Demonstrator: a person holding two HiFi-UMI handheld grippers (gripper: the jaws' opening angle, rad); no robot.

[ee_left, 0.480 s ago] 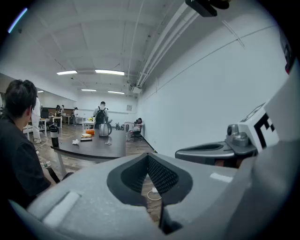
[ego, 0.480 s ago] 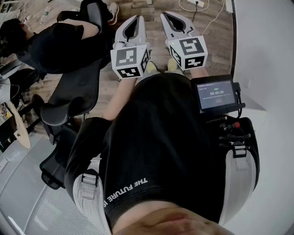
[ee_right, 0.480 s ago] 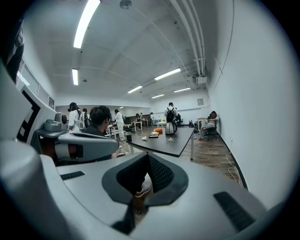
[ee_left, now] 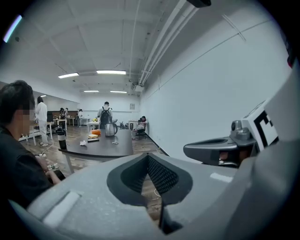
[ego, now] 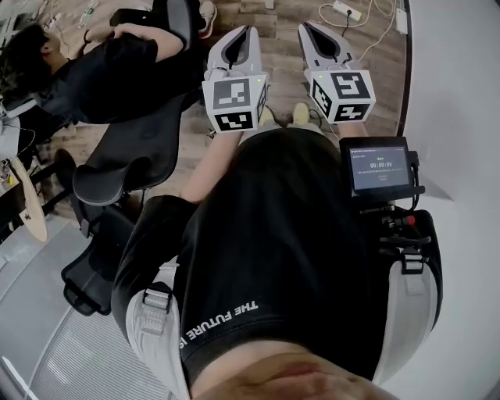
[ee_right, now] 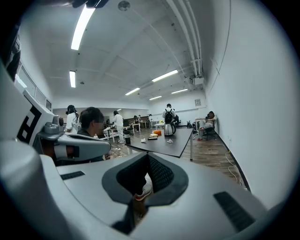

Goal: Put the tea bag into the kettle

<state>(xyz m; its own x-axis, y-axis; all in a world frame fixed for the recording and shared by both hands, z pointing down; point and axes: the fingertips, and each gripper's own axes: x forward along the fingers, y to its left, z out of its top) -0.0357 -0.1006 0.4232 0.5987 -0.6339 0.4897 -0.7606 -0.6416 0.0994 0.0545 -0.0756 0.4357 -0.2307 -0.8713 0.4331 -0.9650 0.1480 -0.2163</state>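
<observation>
The left hand-held gripper and the right hand-held gripper hang side by side in front of the person's black shirt, pointing out over the wooden floor. In each gripper view the jaws are closed tip to tip with nothing between them; only floor and a shoe show through the gap behind the tips.

The shiny steel kettle with a dark handle stands well apart from both grippers, on the dark, round-cornered counter far down the room. A few small pale things lie on that counter near the kettle, one of them a white scrap. Whether any of them is the tea bag is too small to tell, so the task looks not yet begun.

The main risks lie on the way there. A seated person in black in a black office chair is close on the left, and an outstretched gripper could clip them in passing. A white power strip with trailing cables lies on the floor by the white wall and could catch a foot. At the counter, the closed jaws need to part before reaching down, or they may only push a light tea bag away. Picking the wrong pale scrap is also likely from afar. Whether the kettle's lid is open cannot be read here; a closed lid would block the drop.
</observation>
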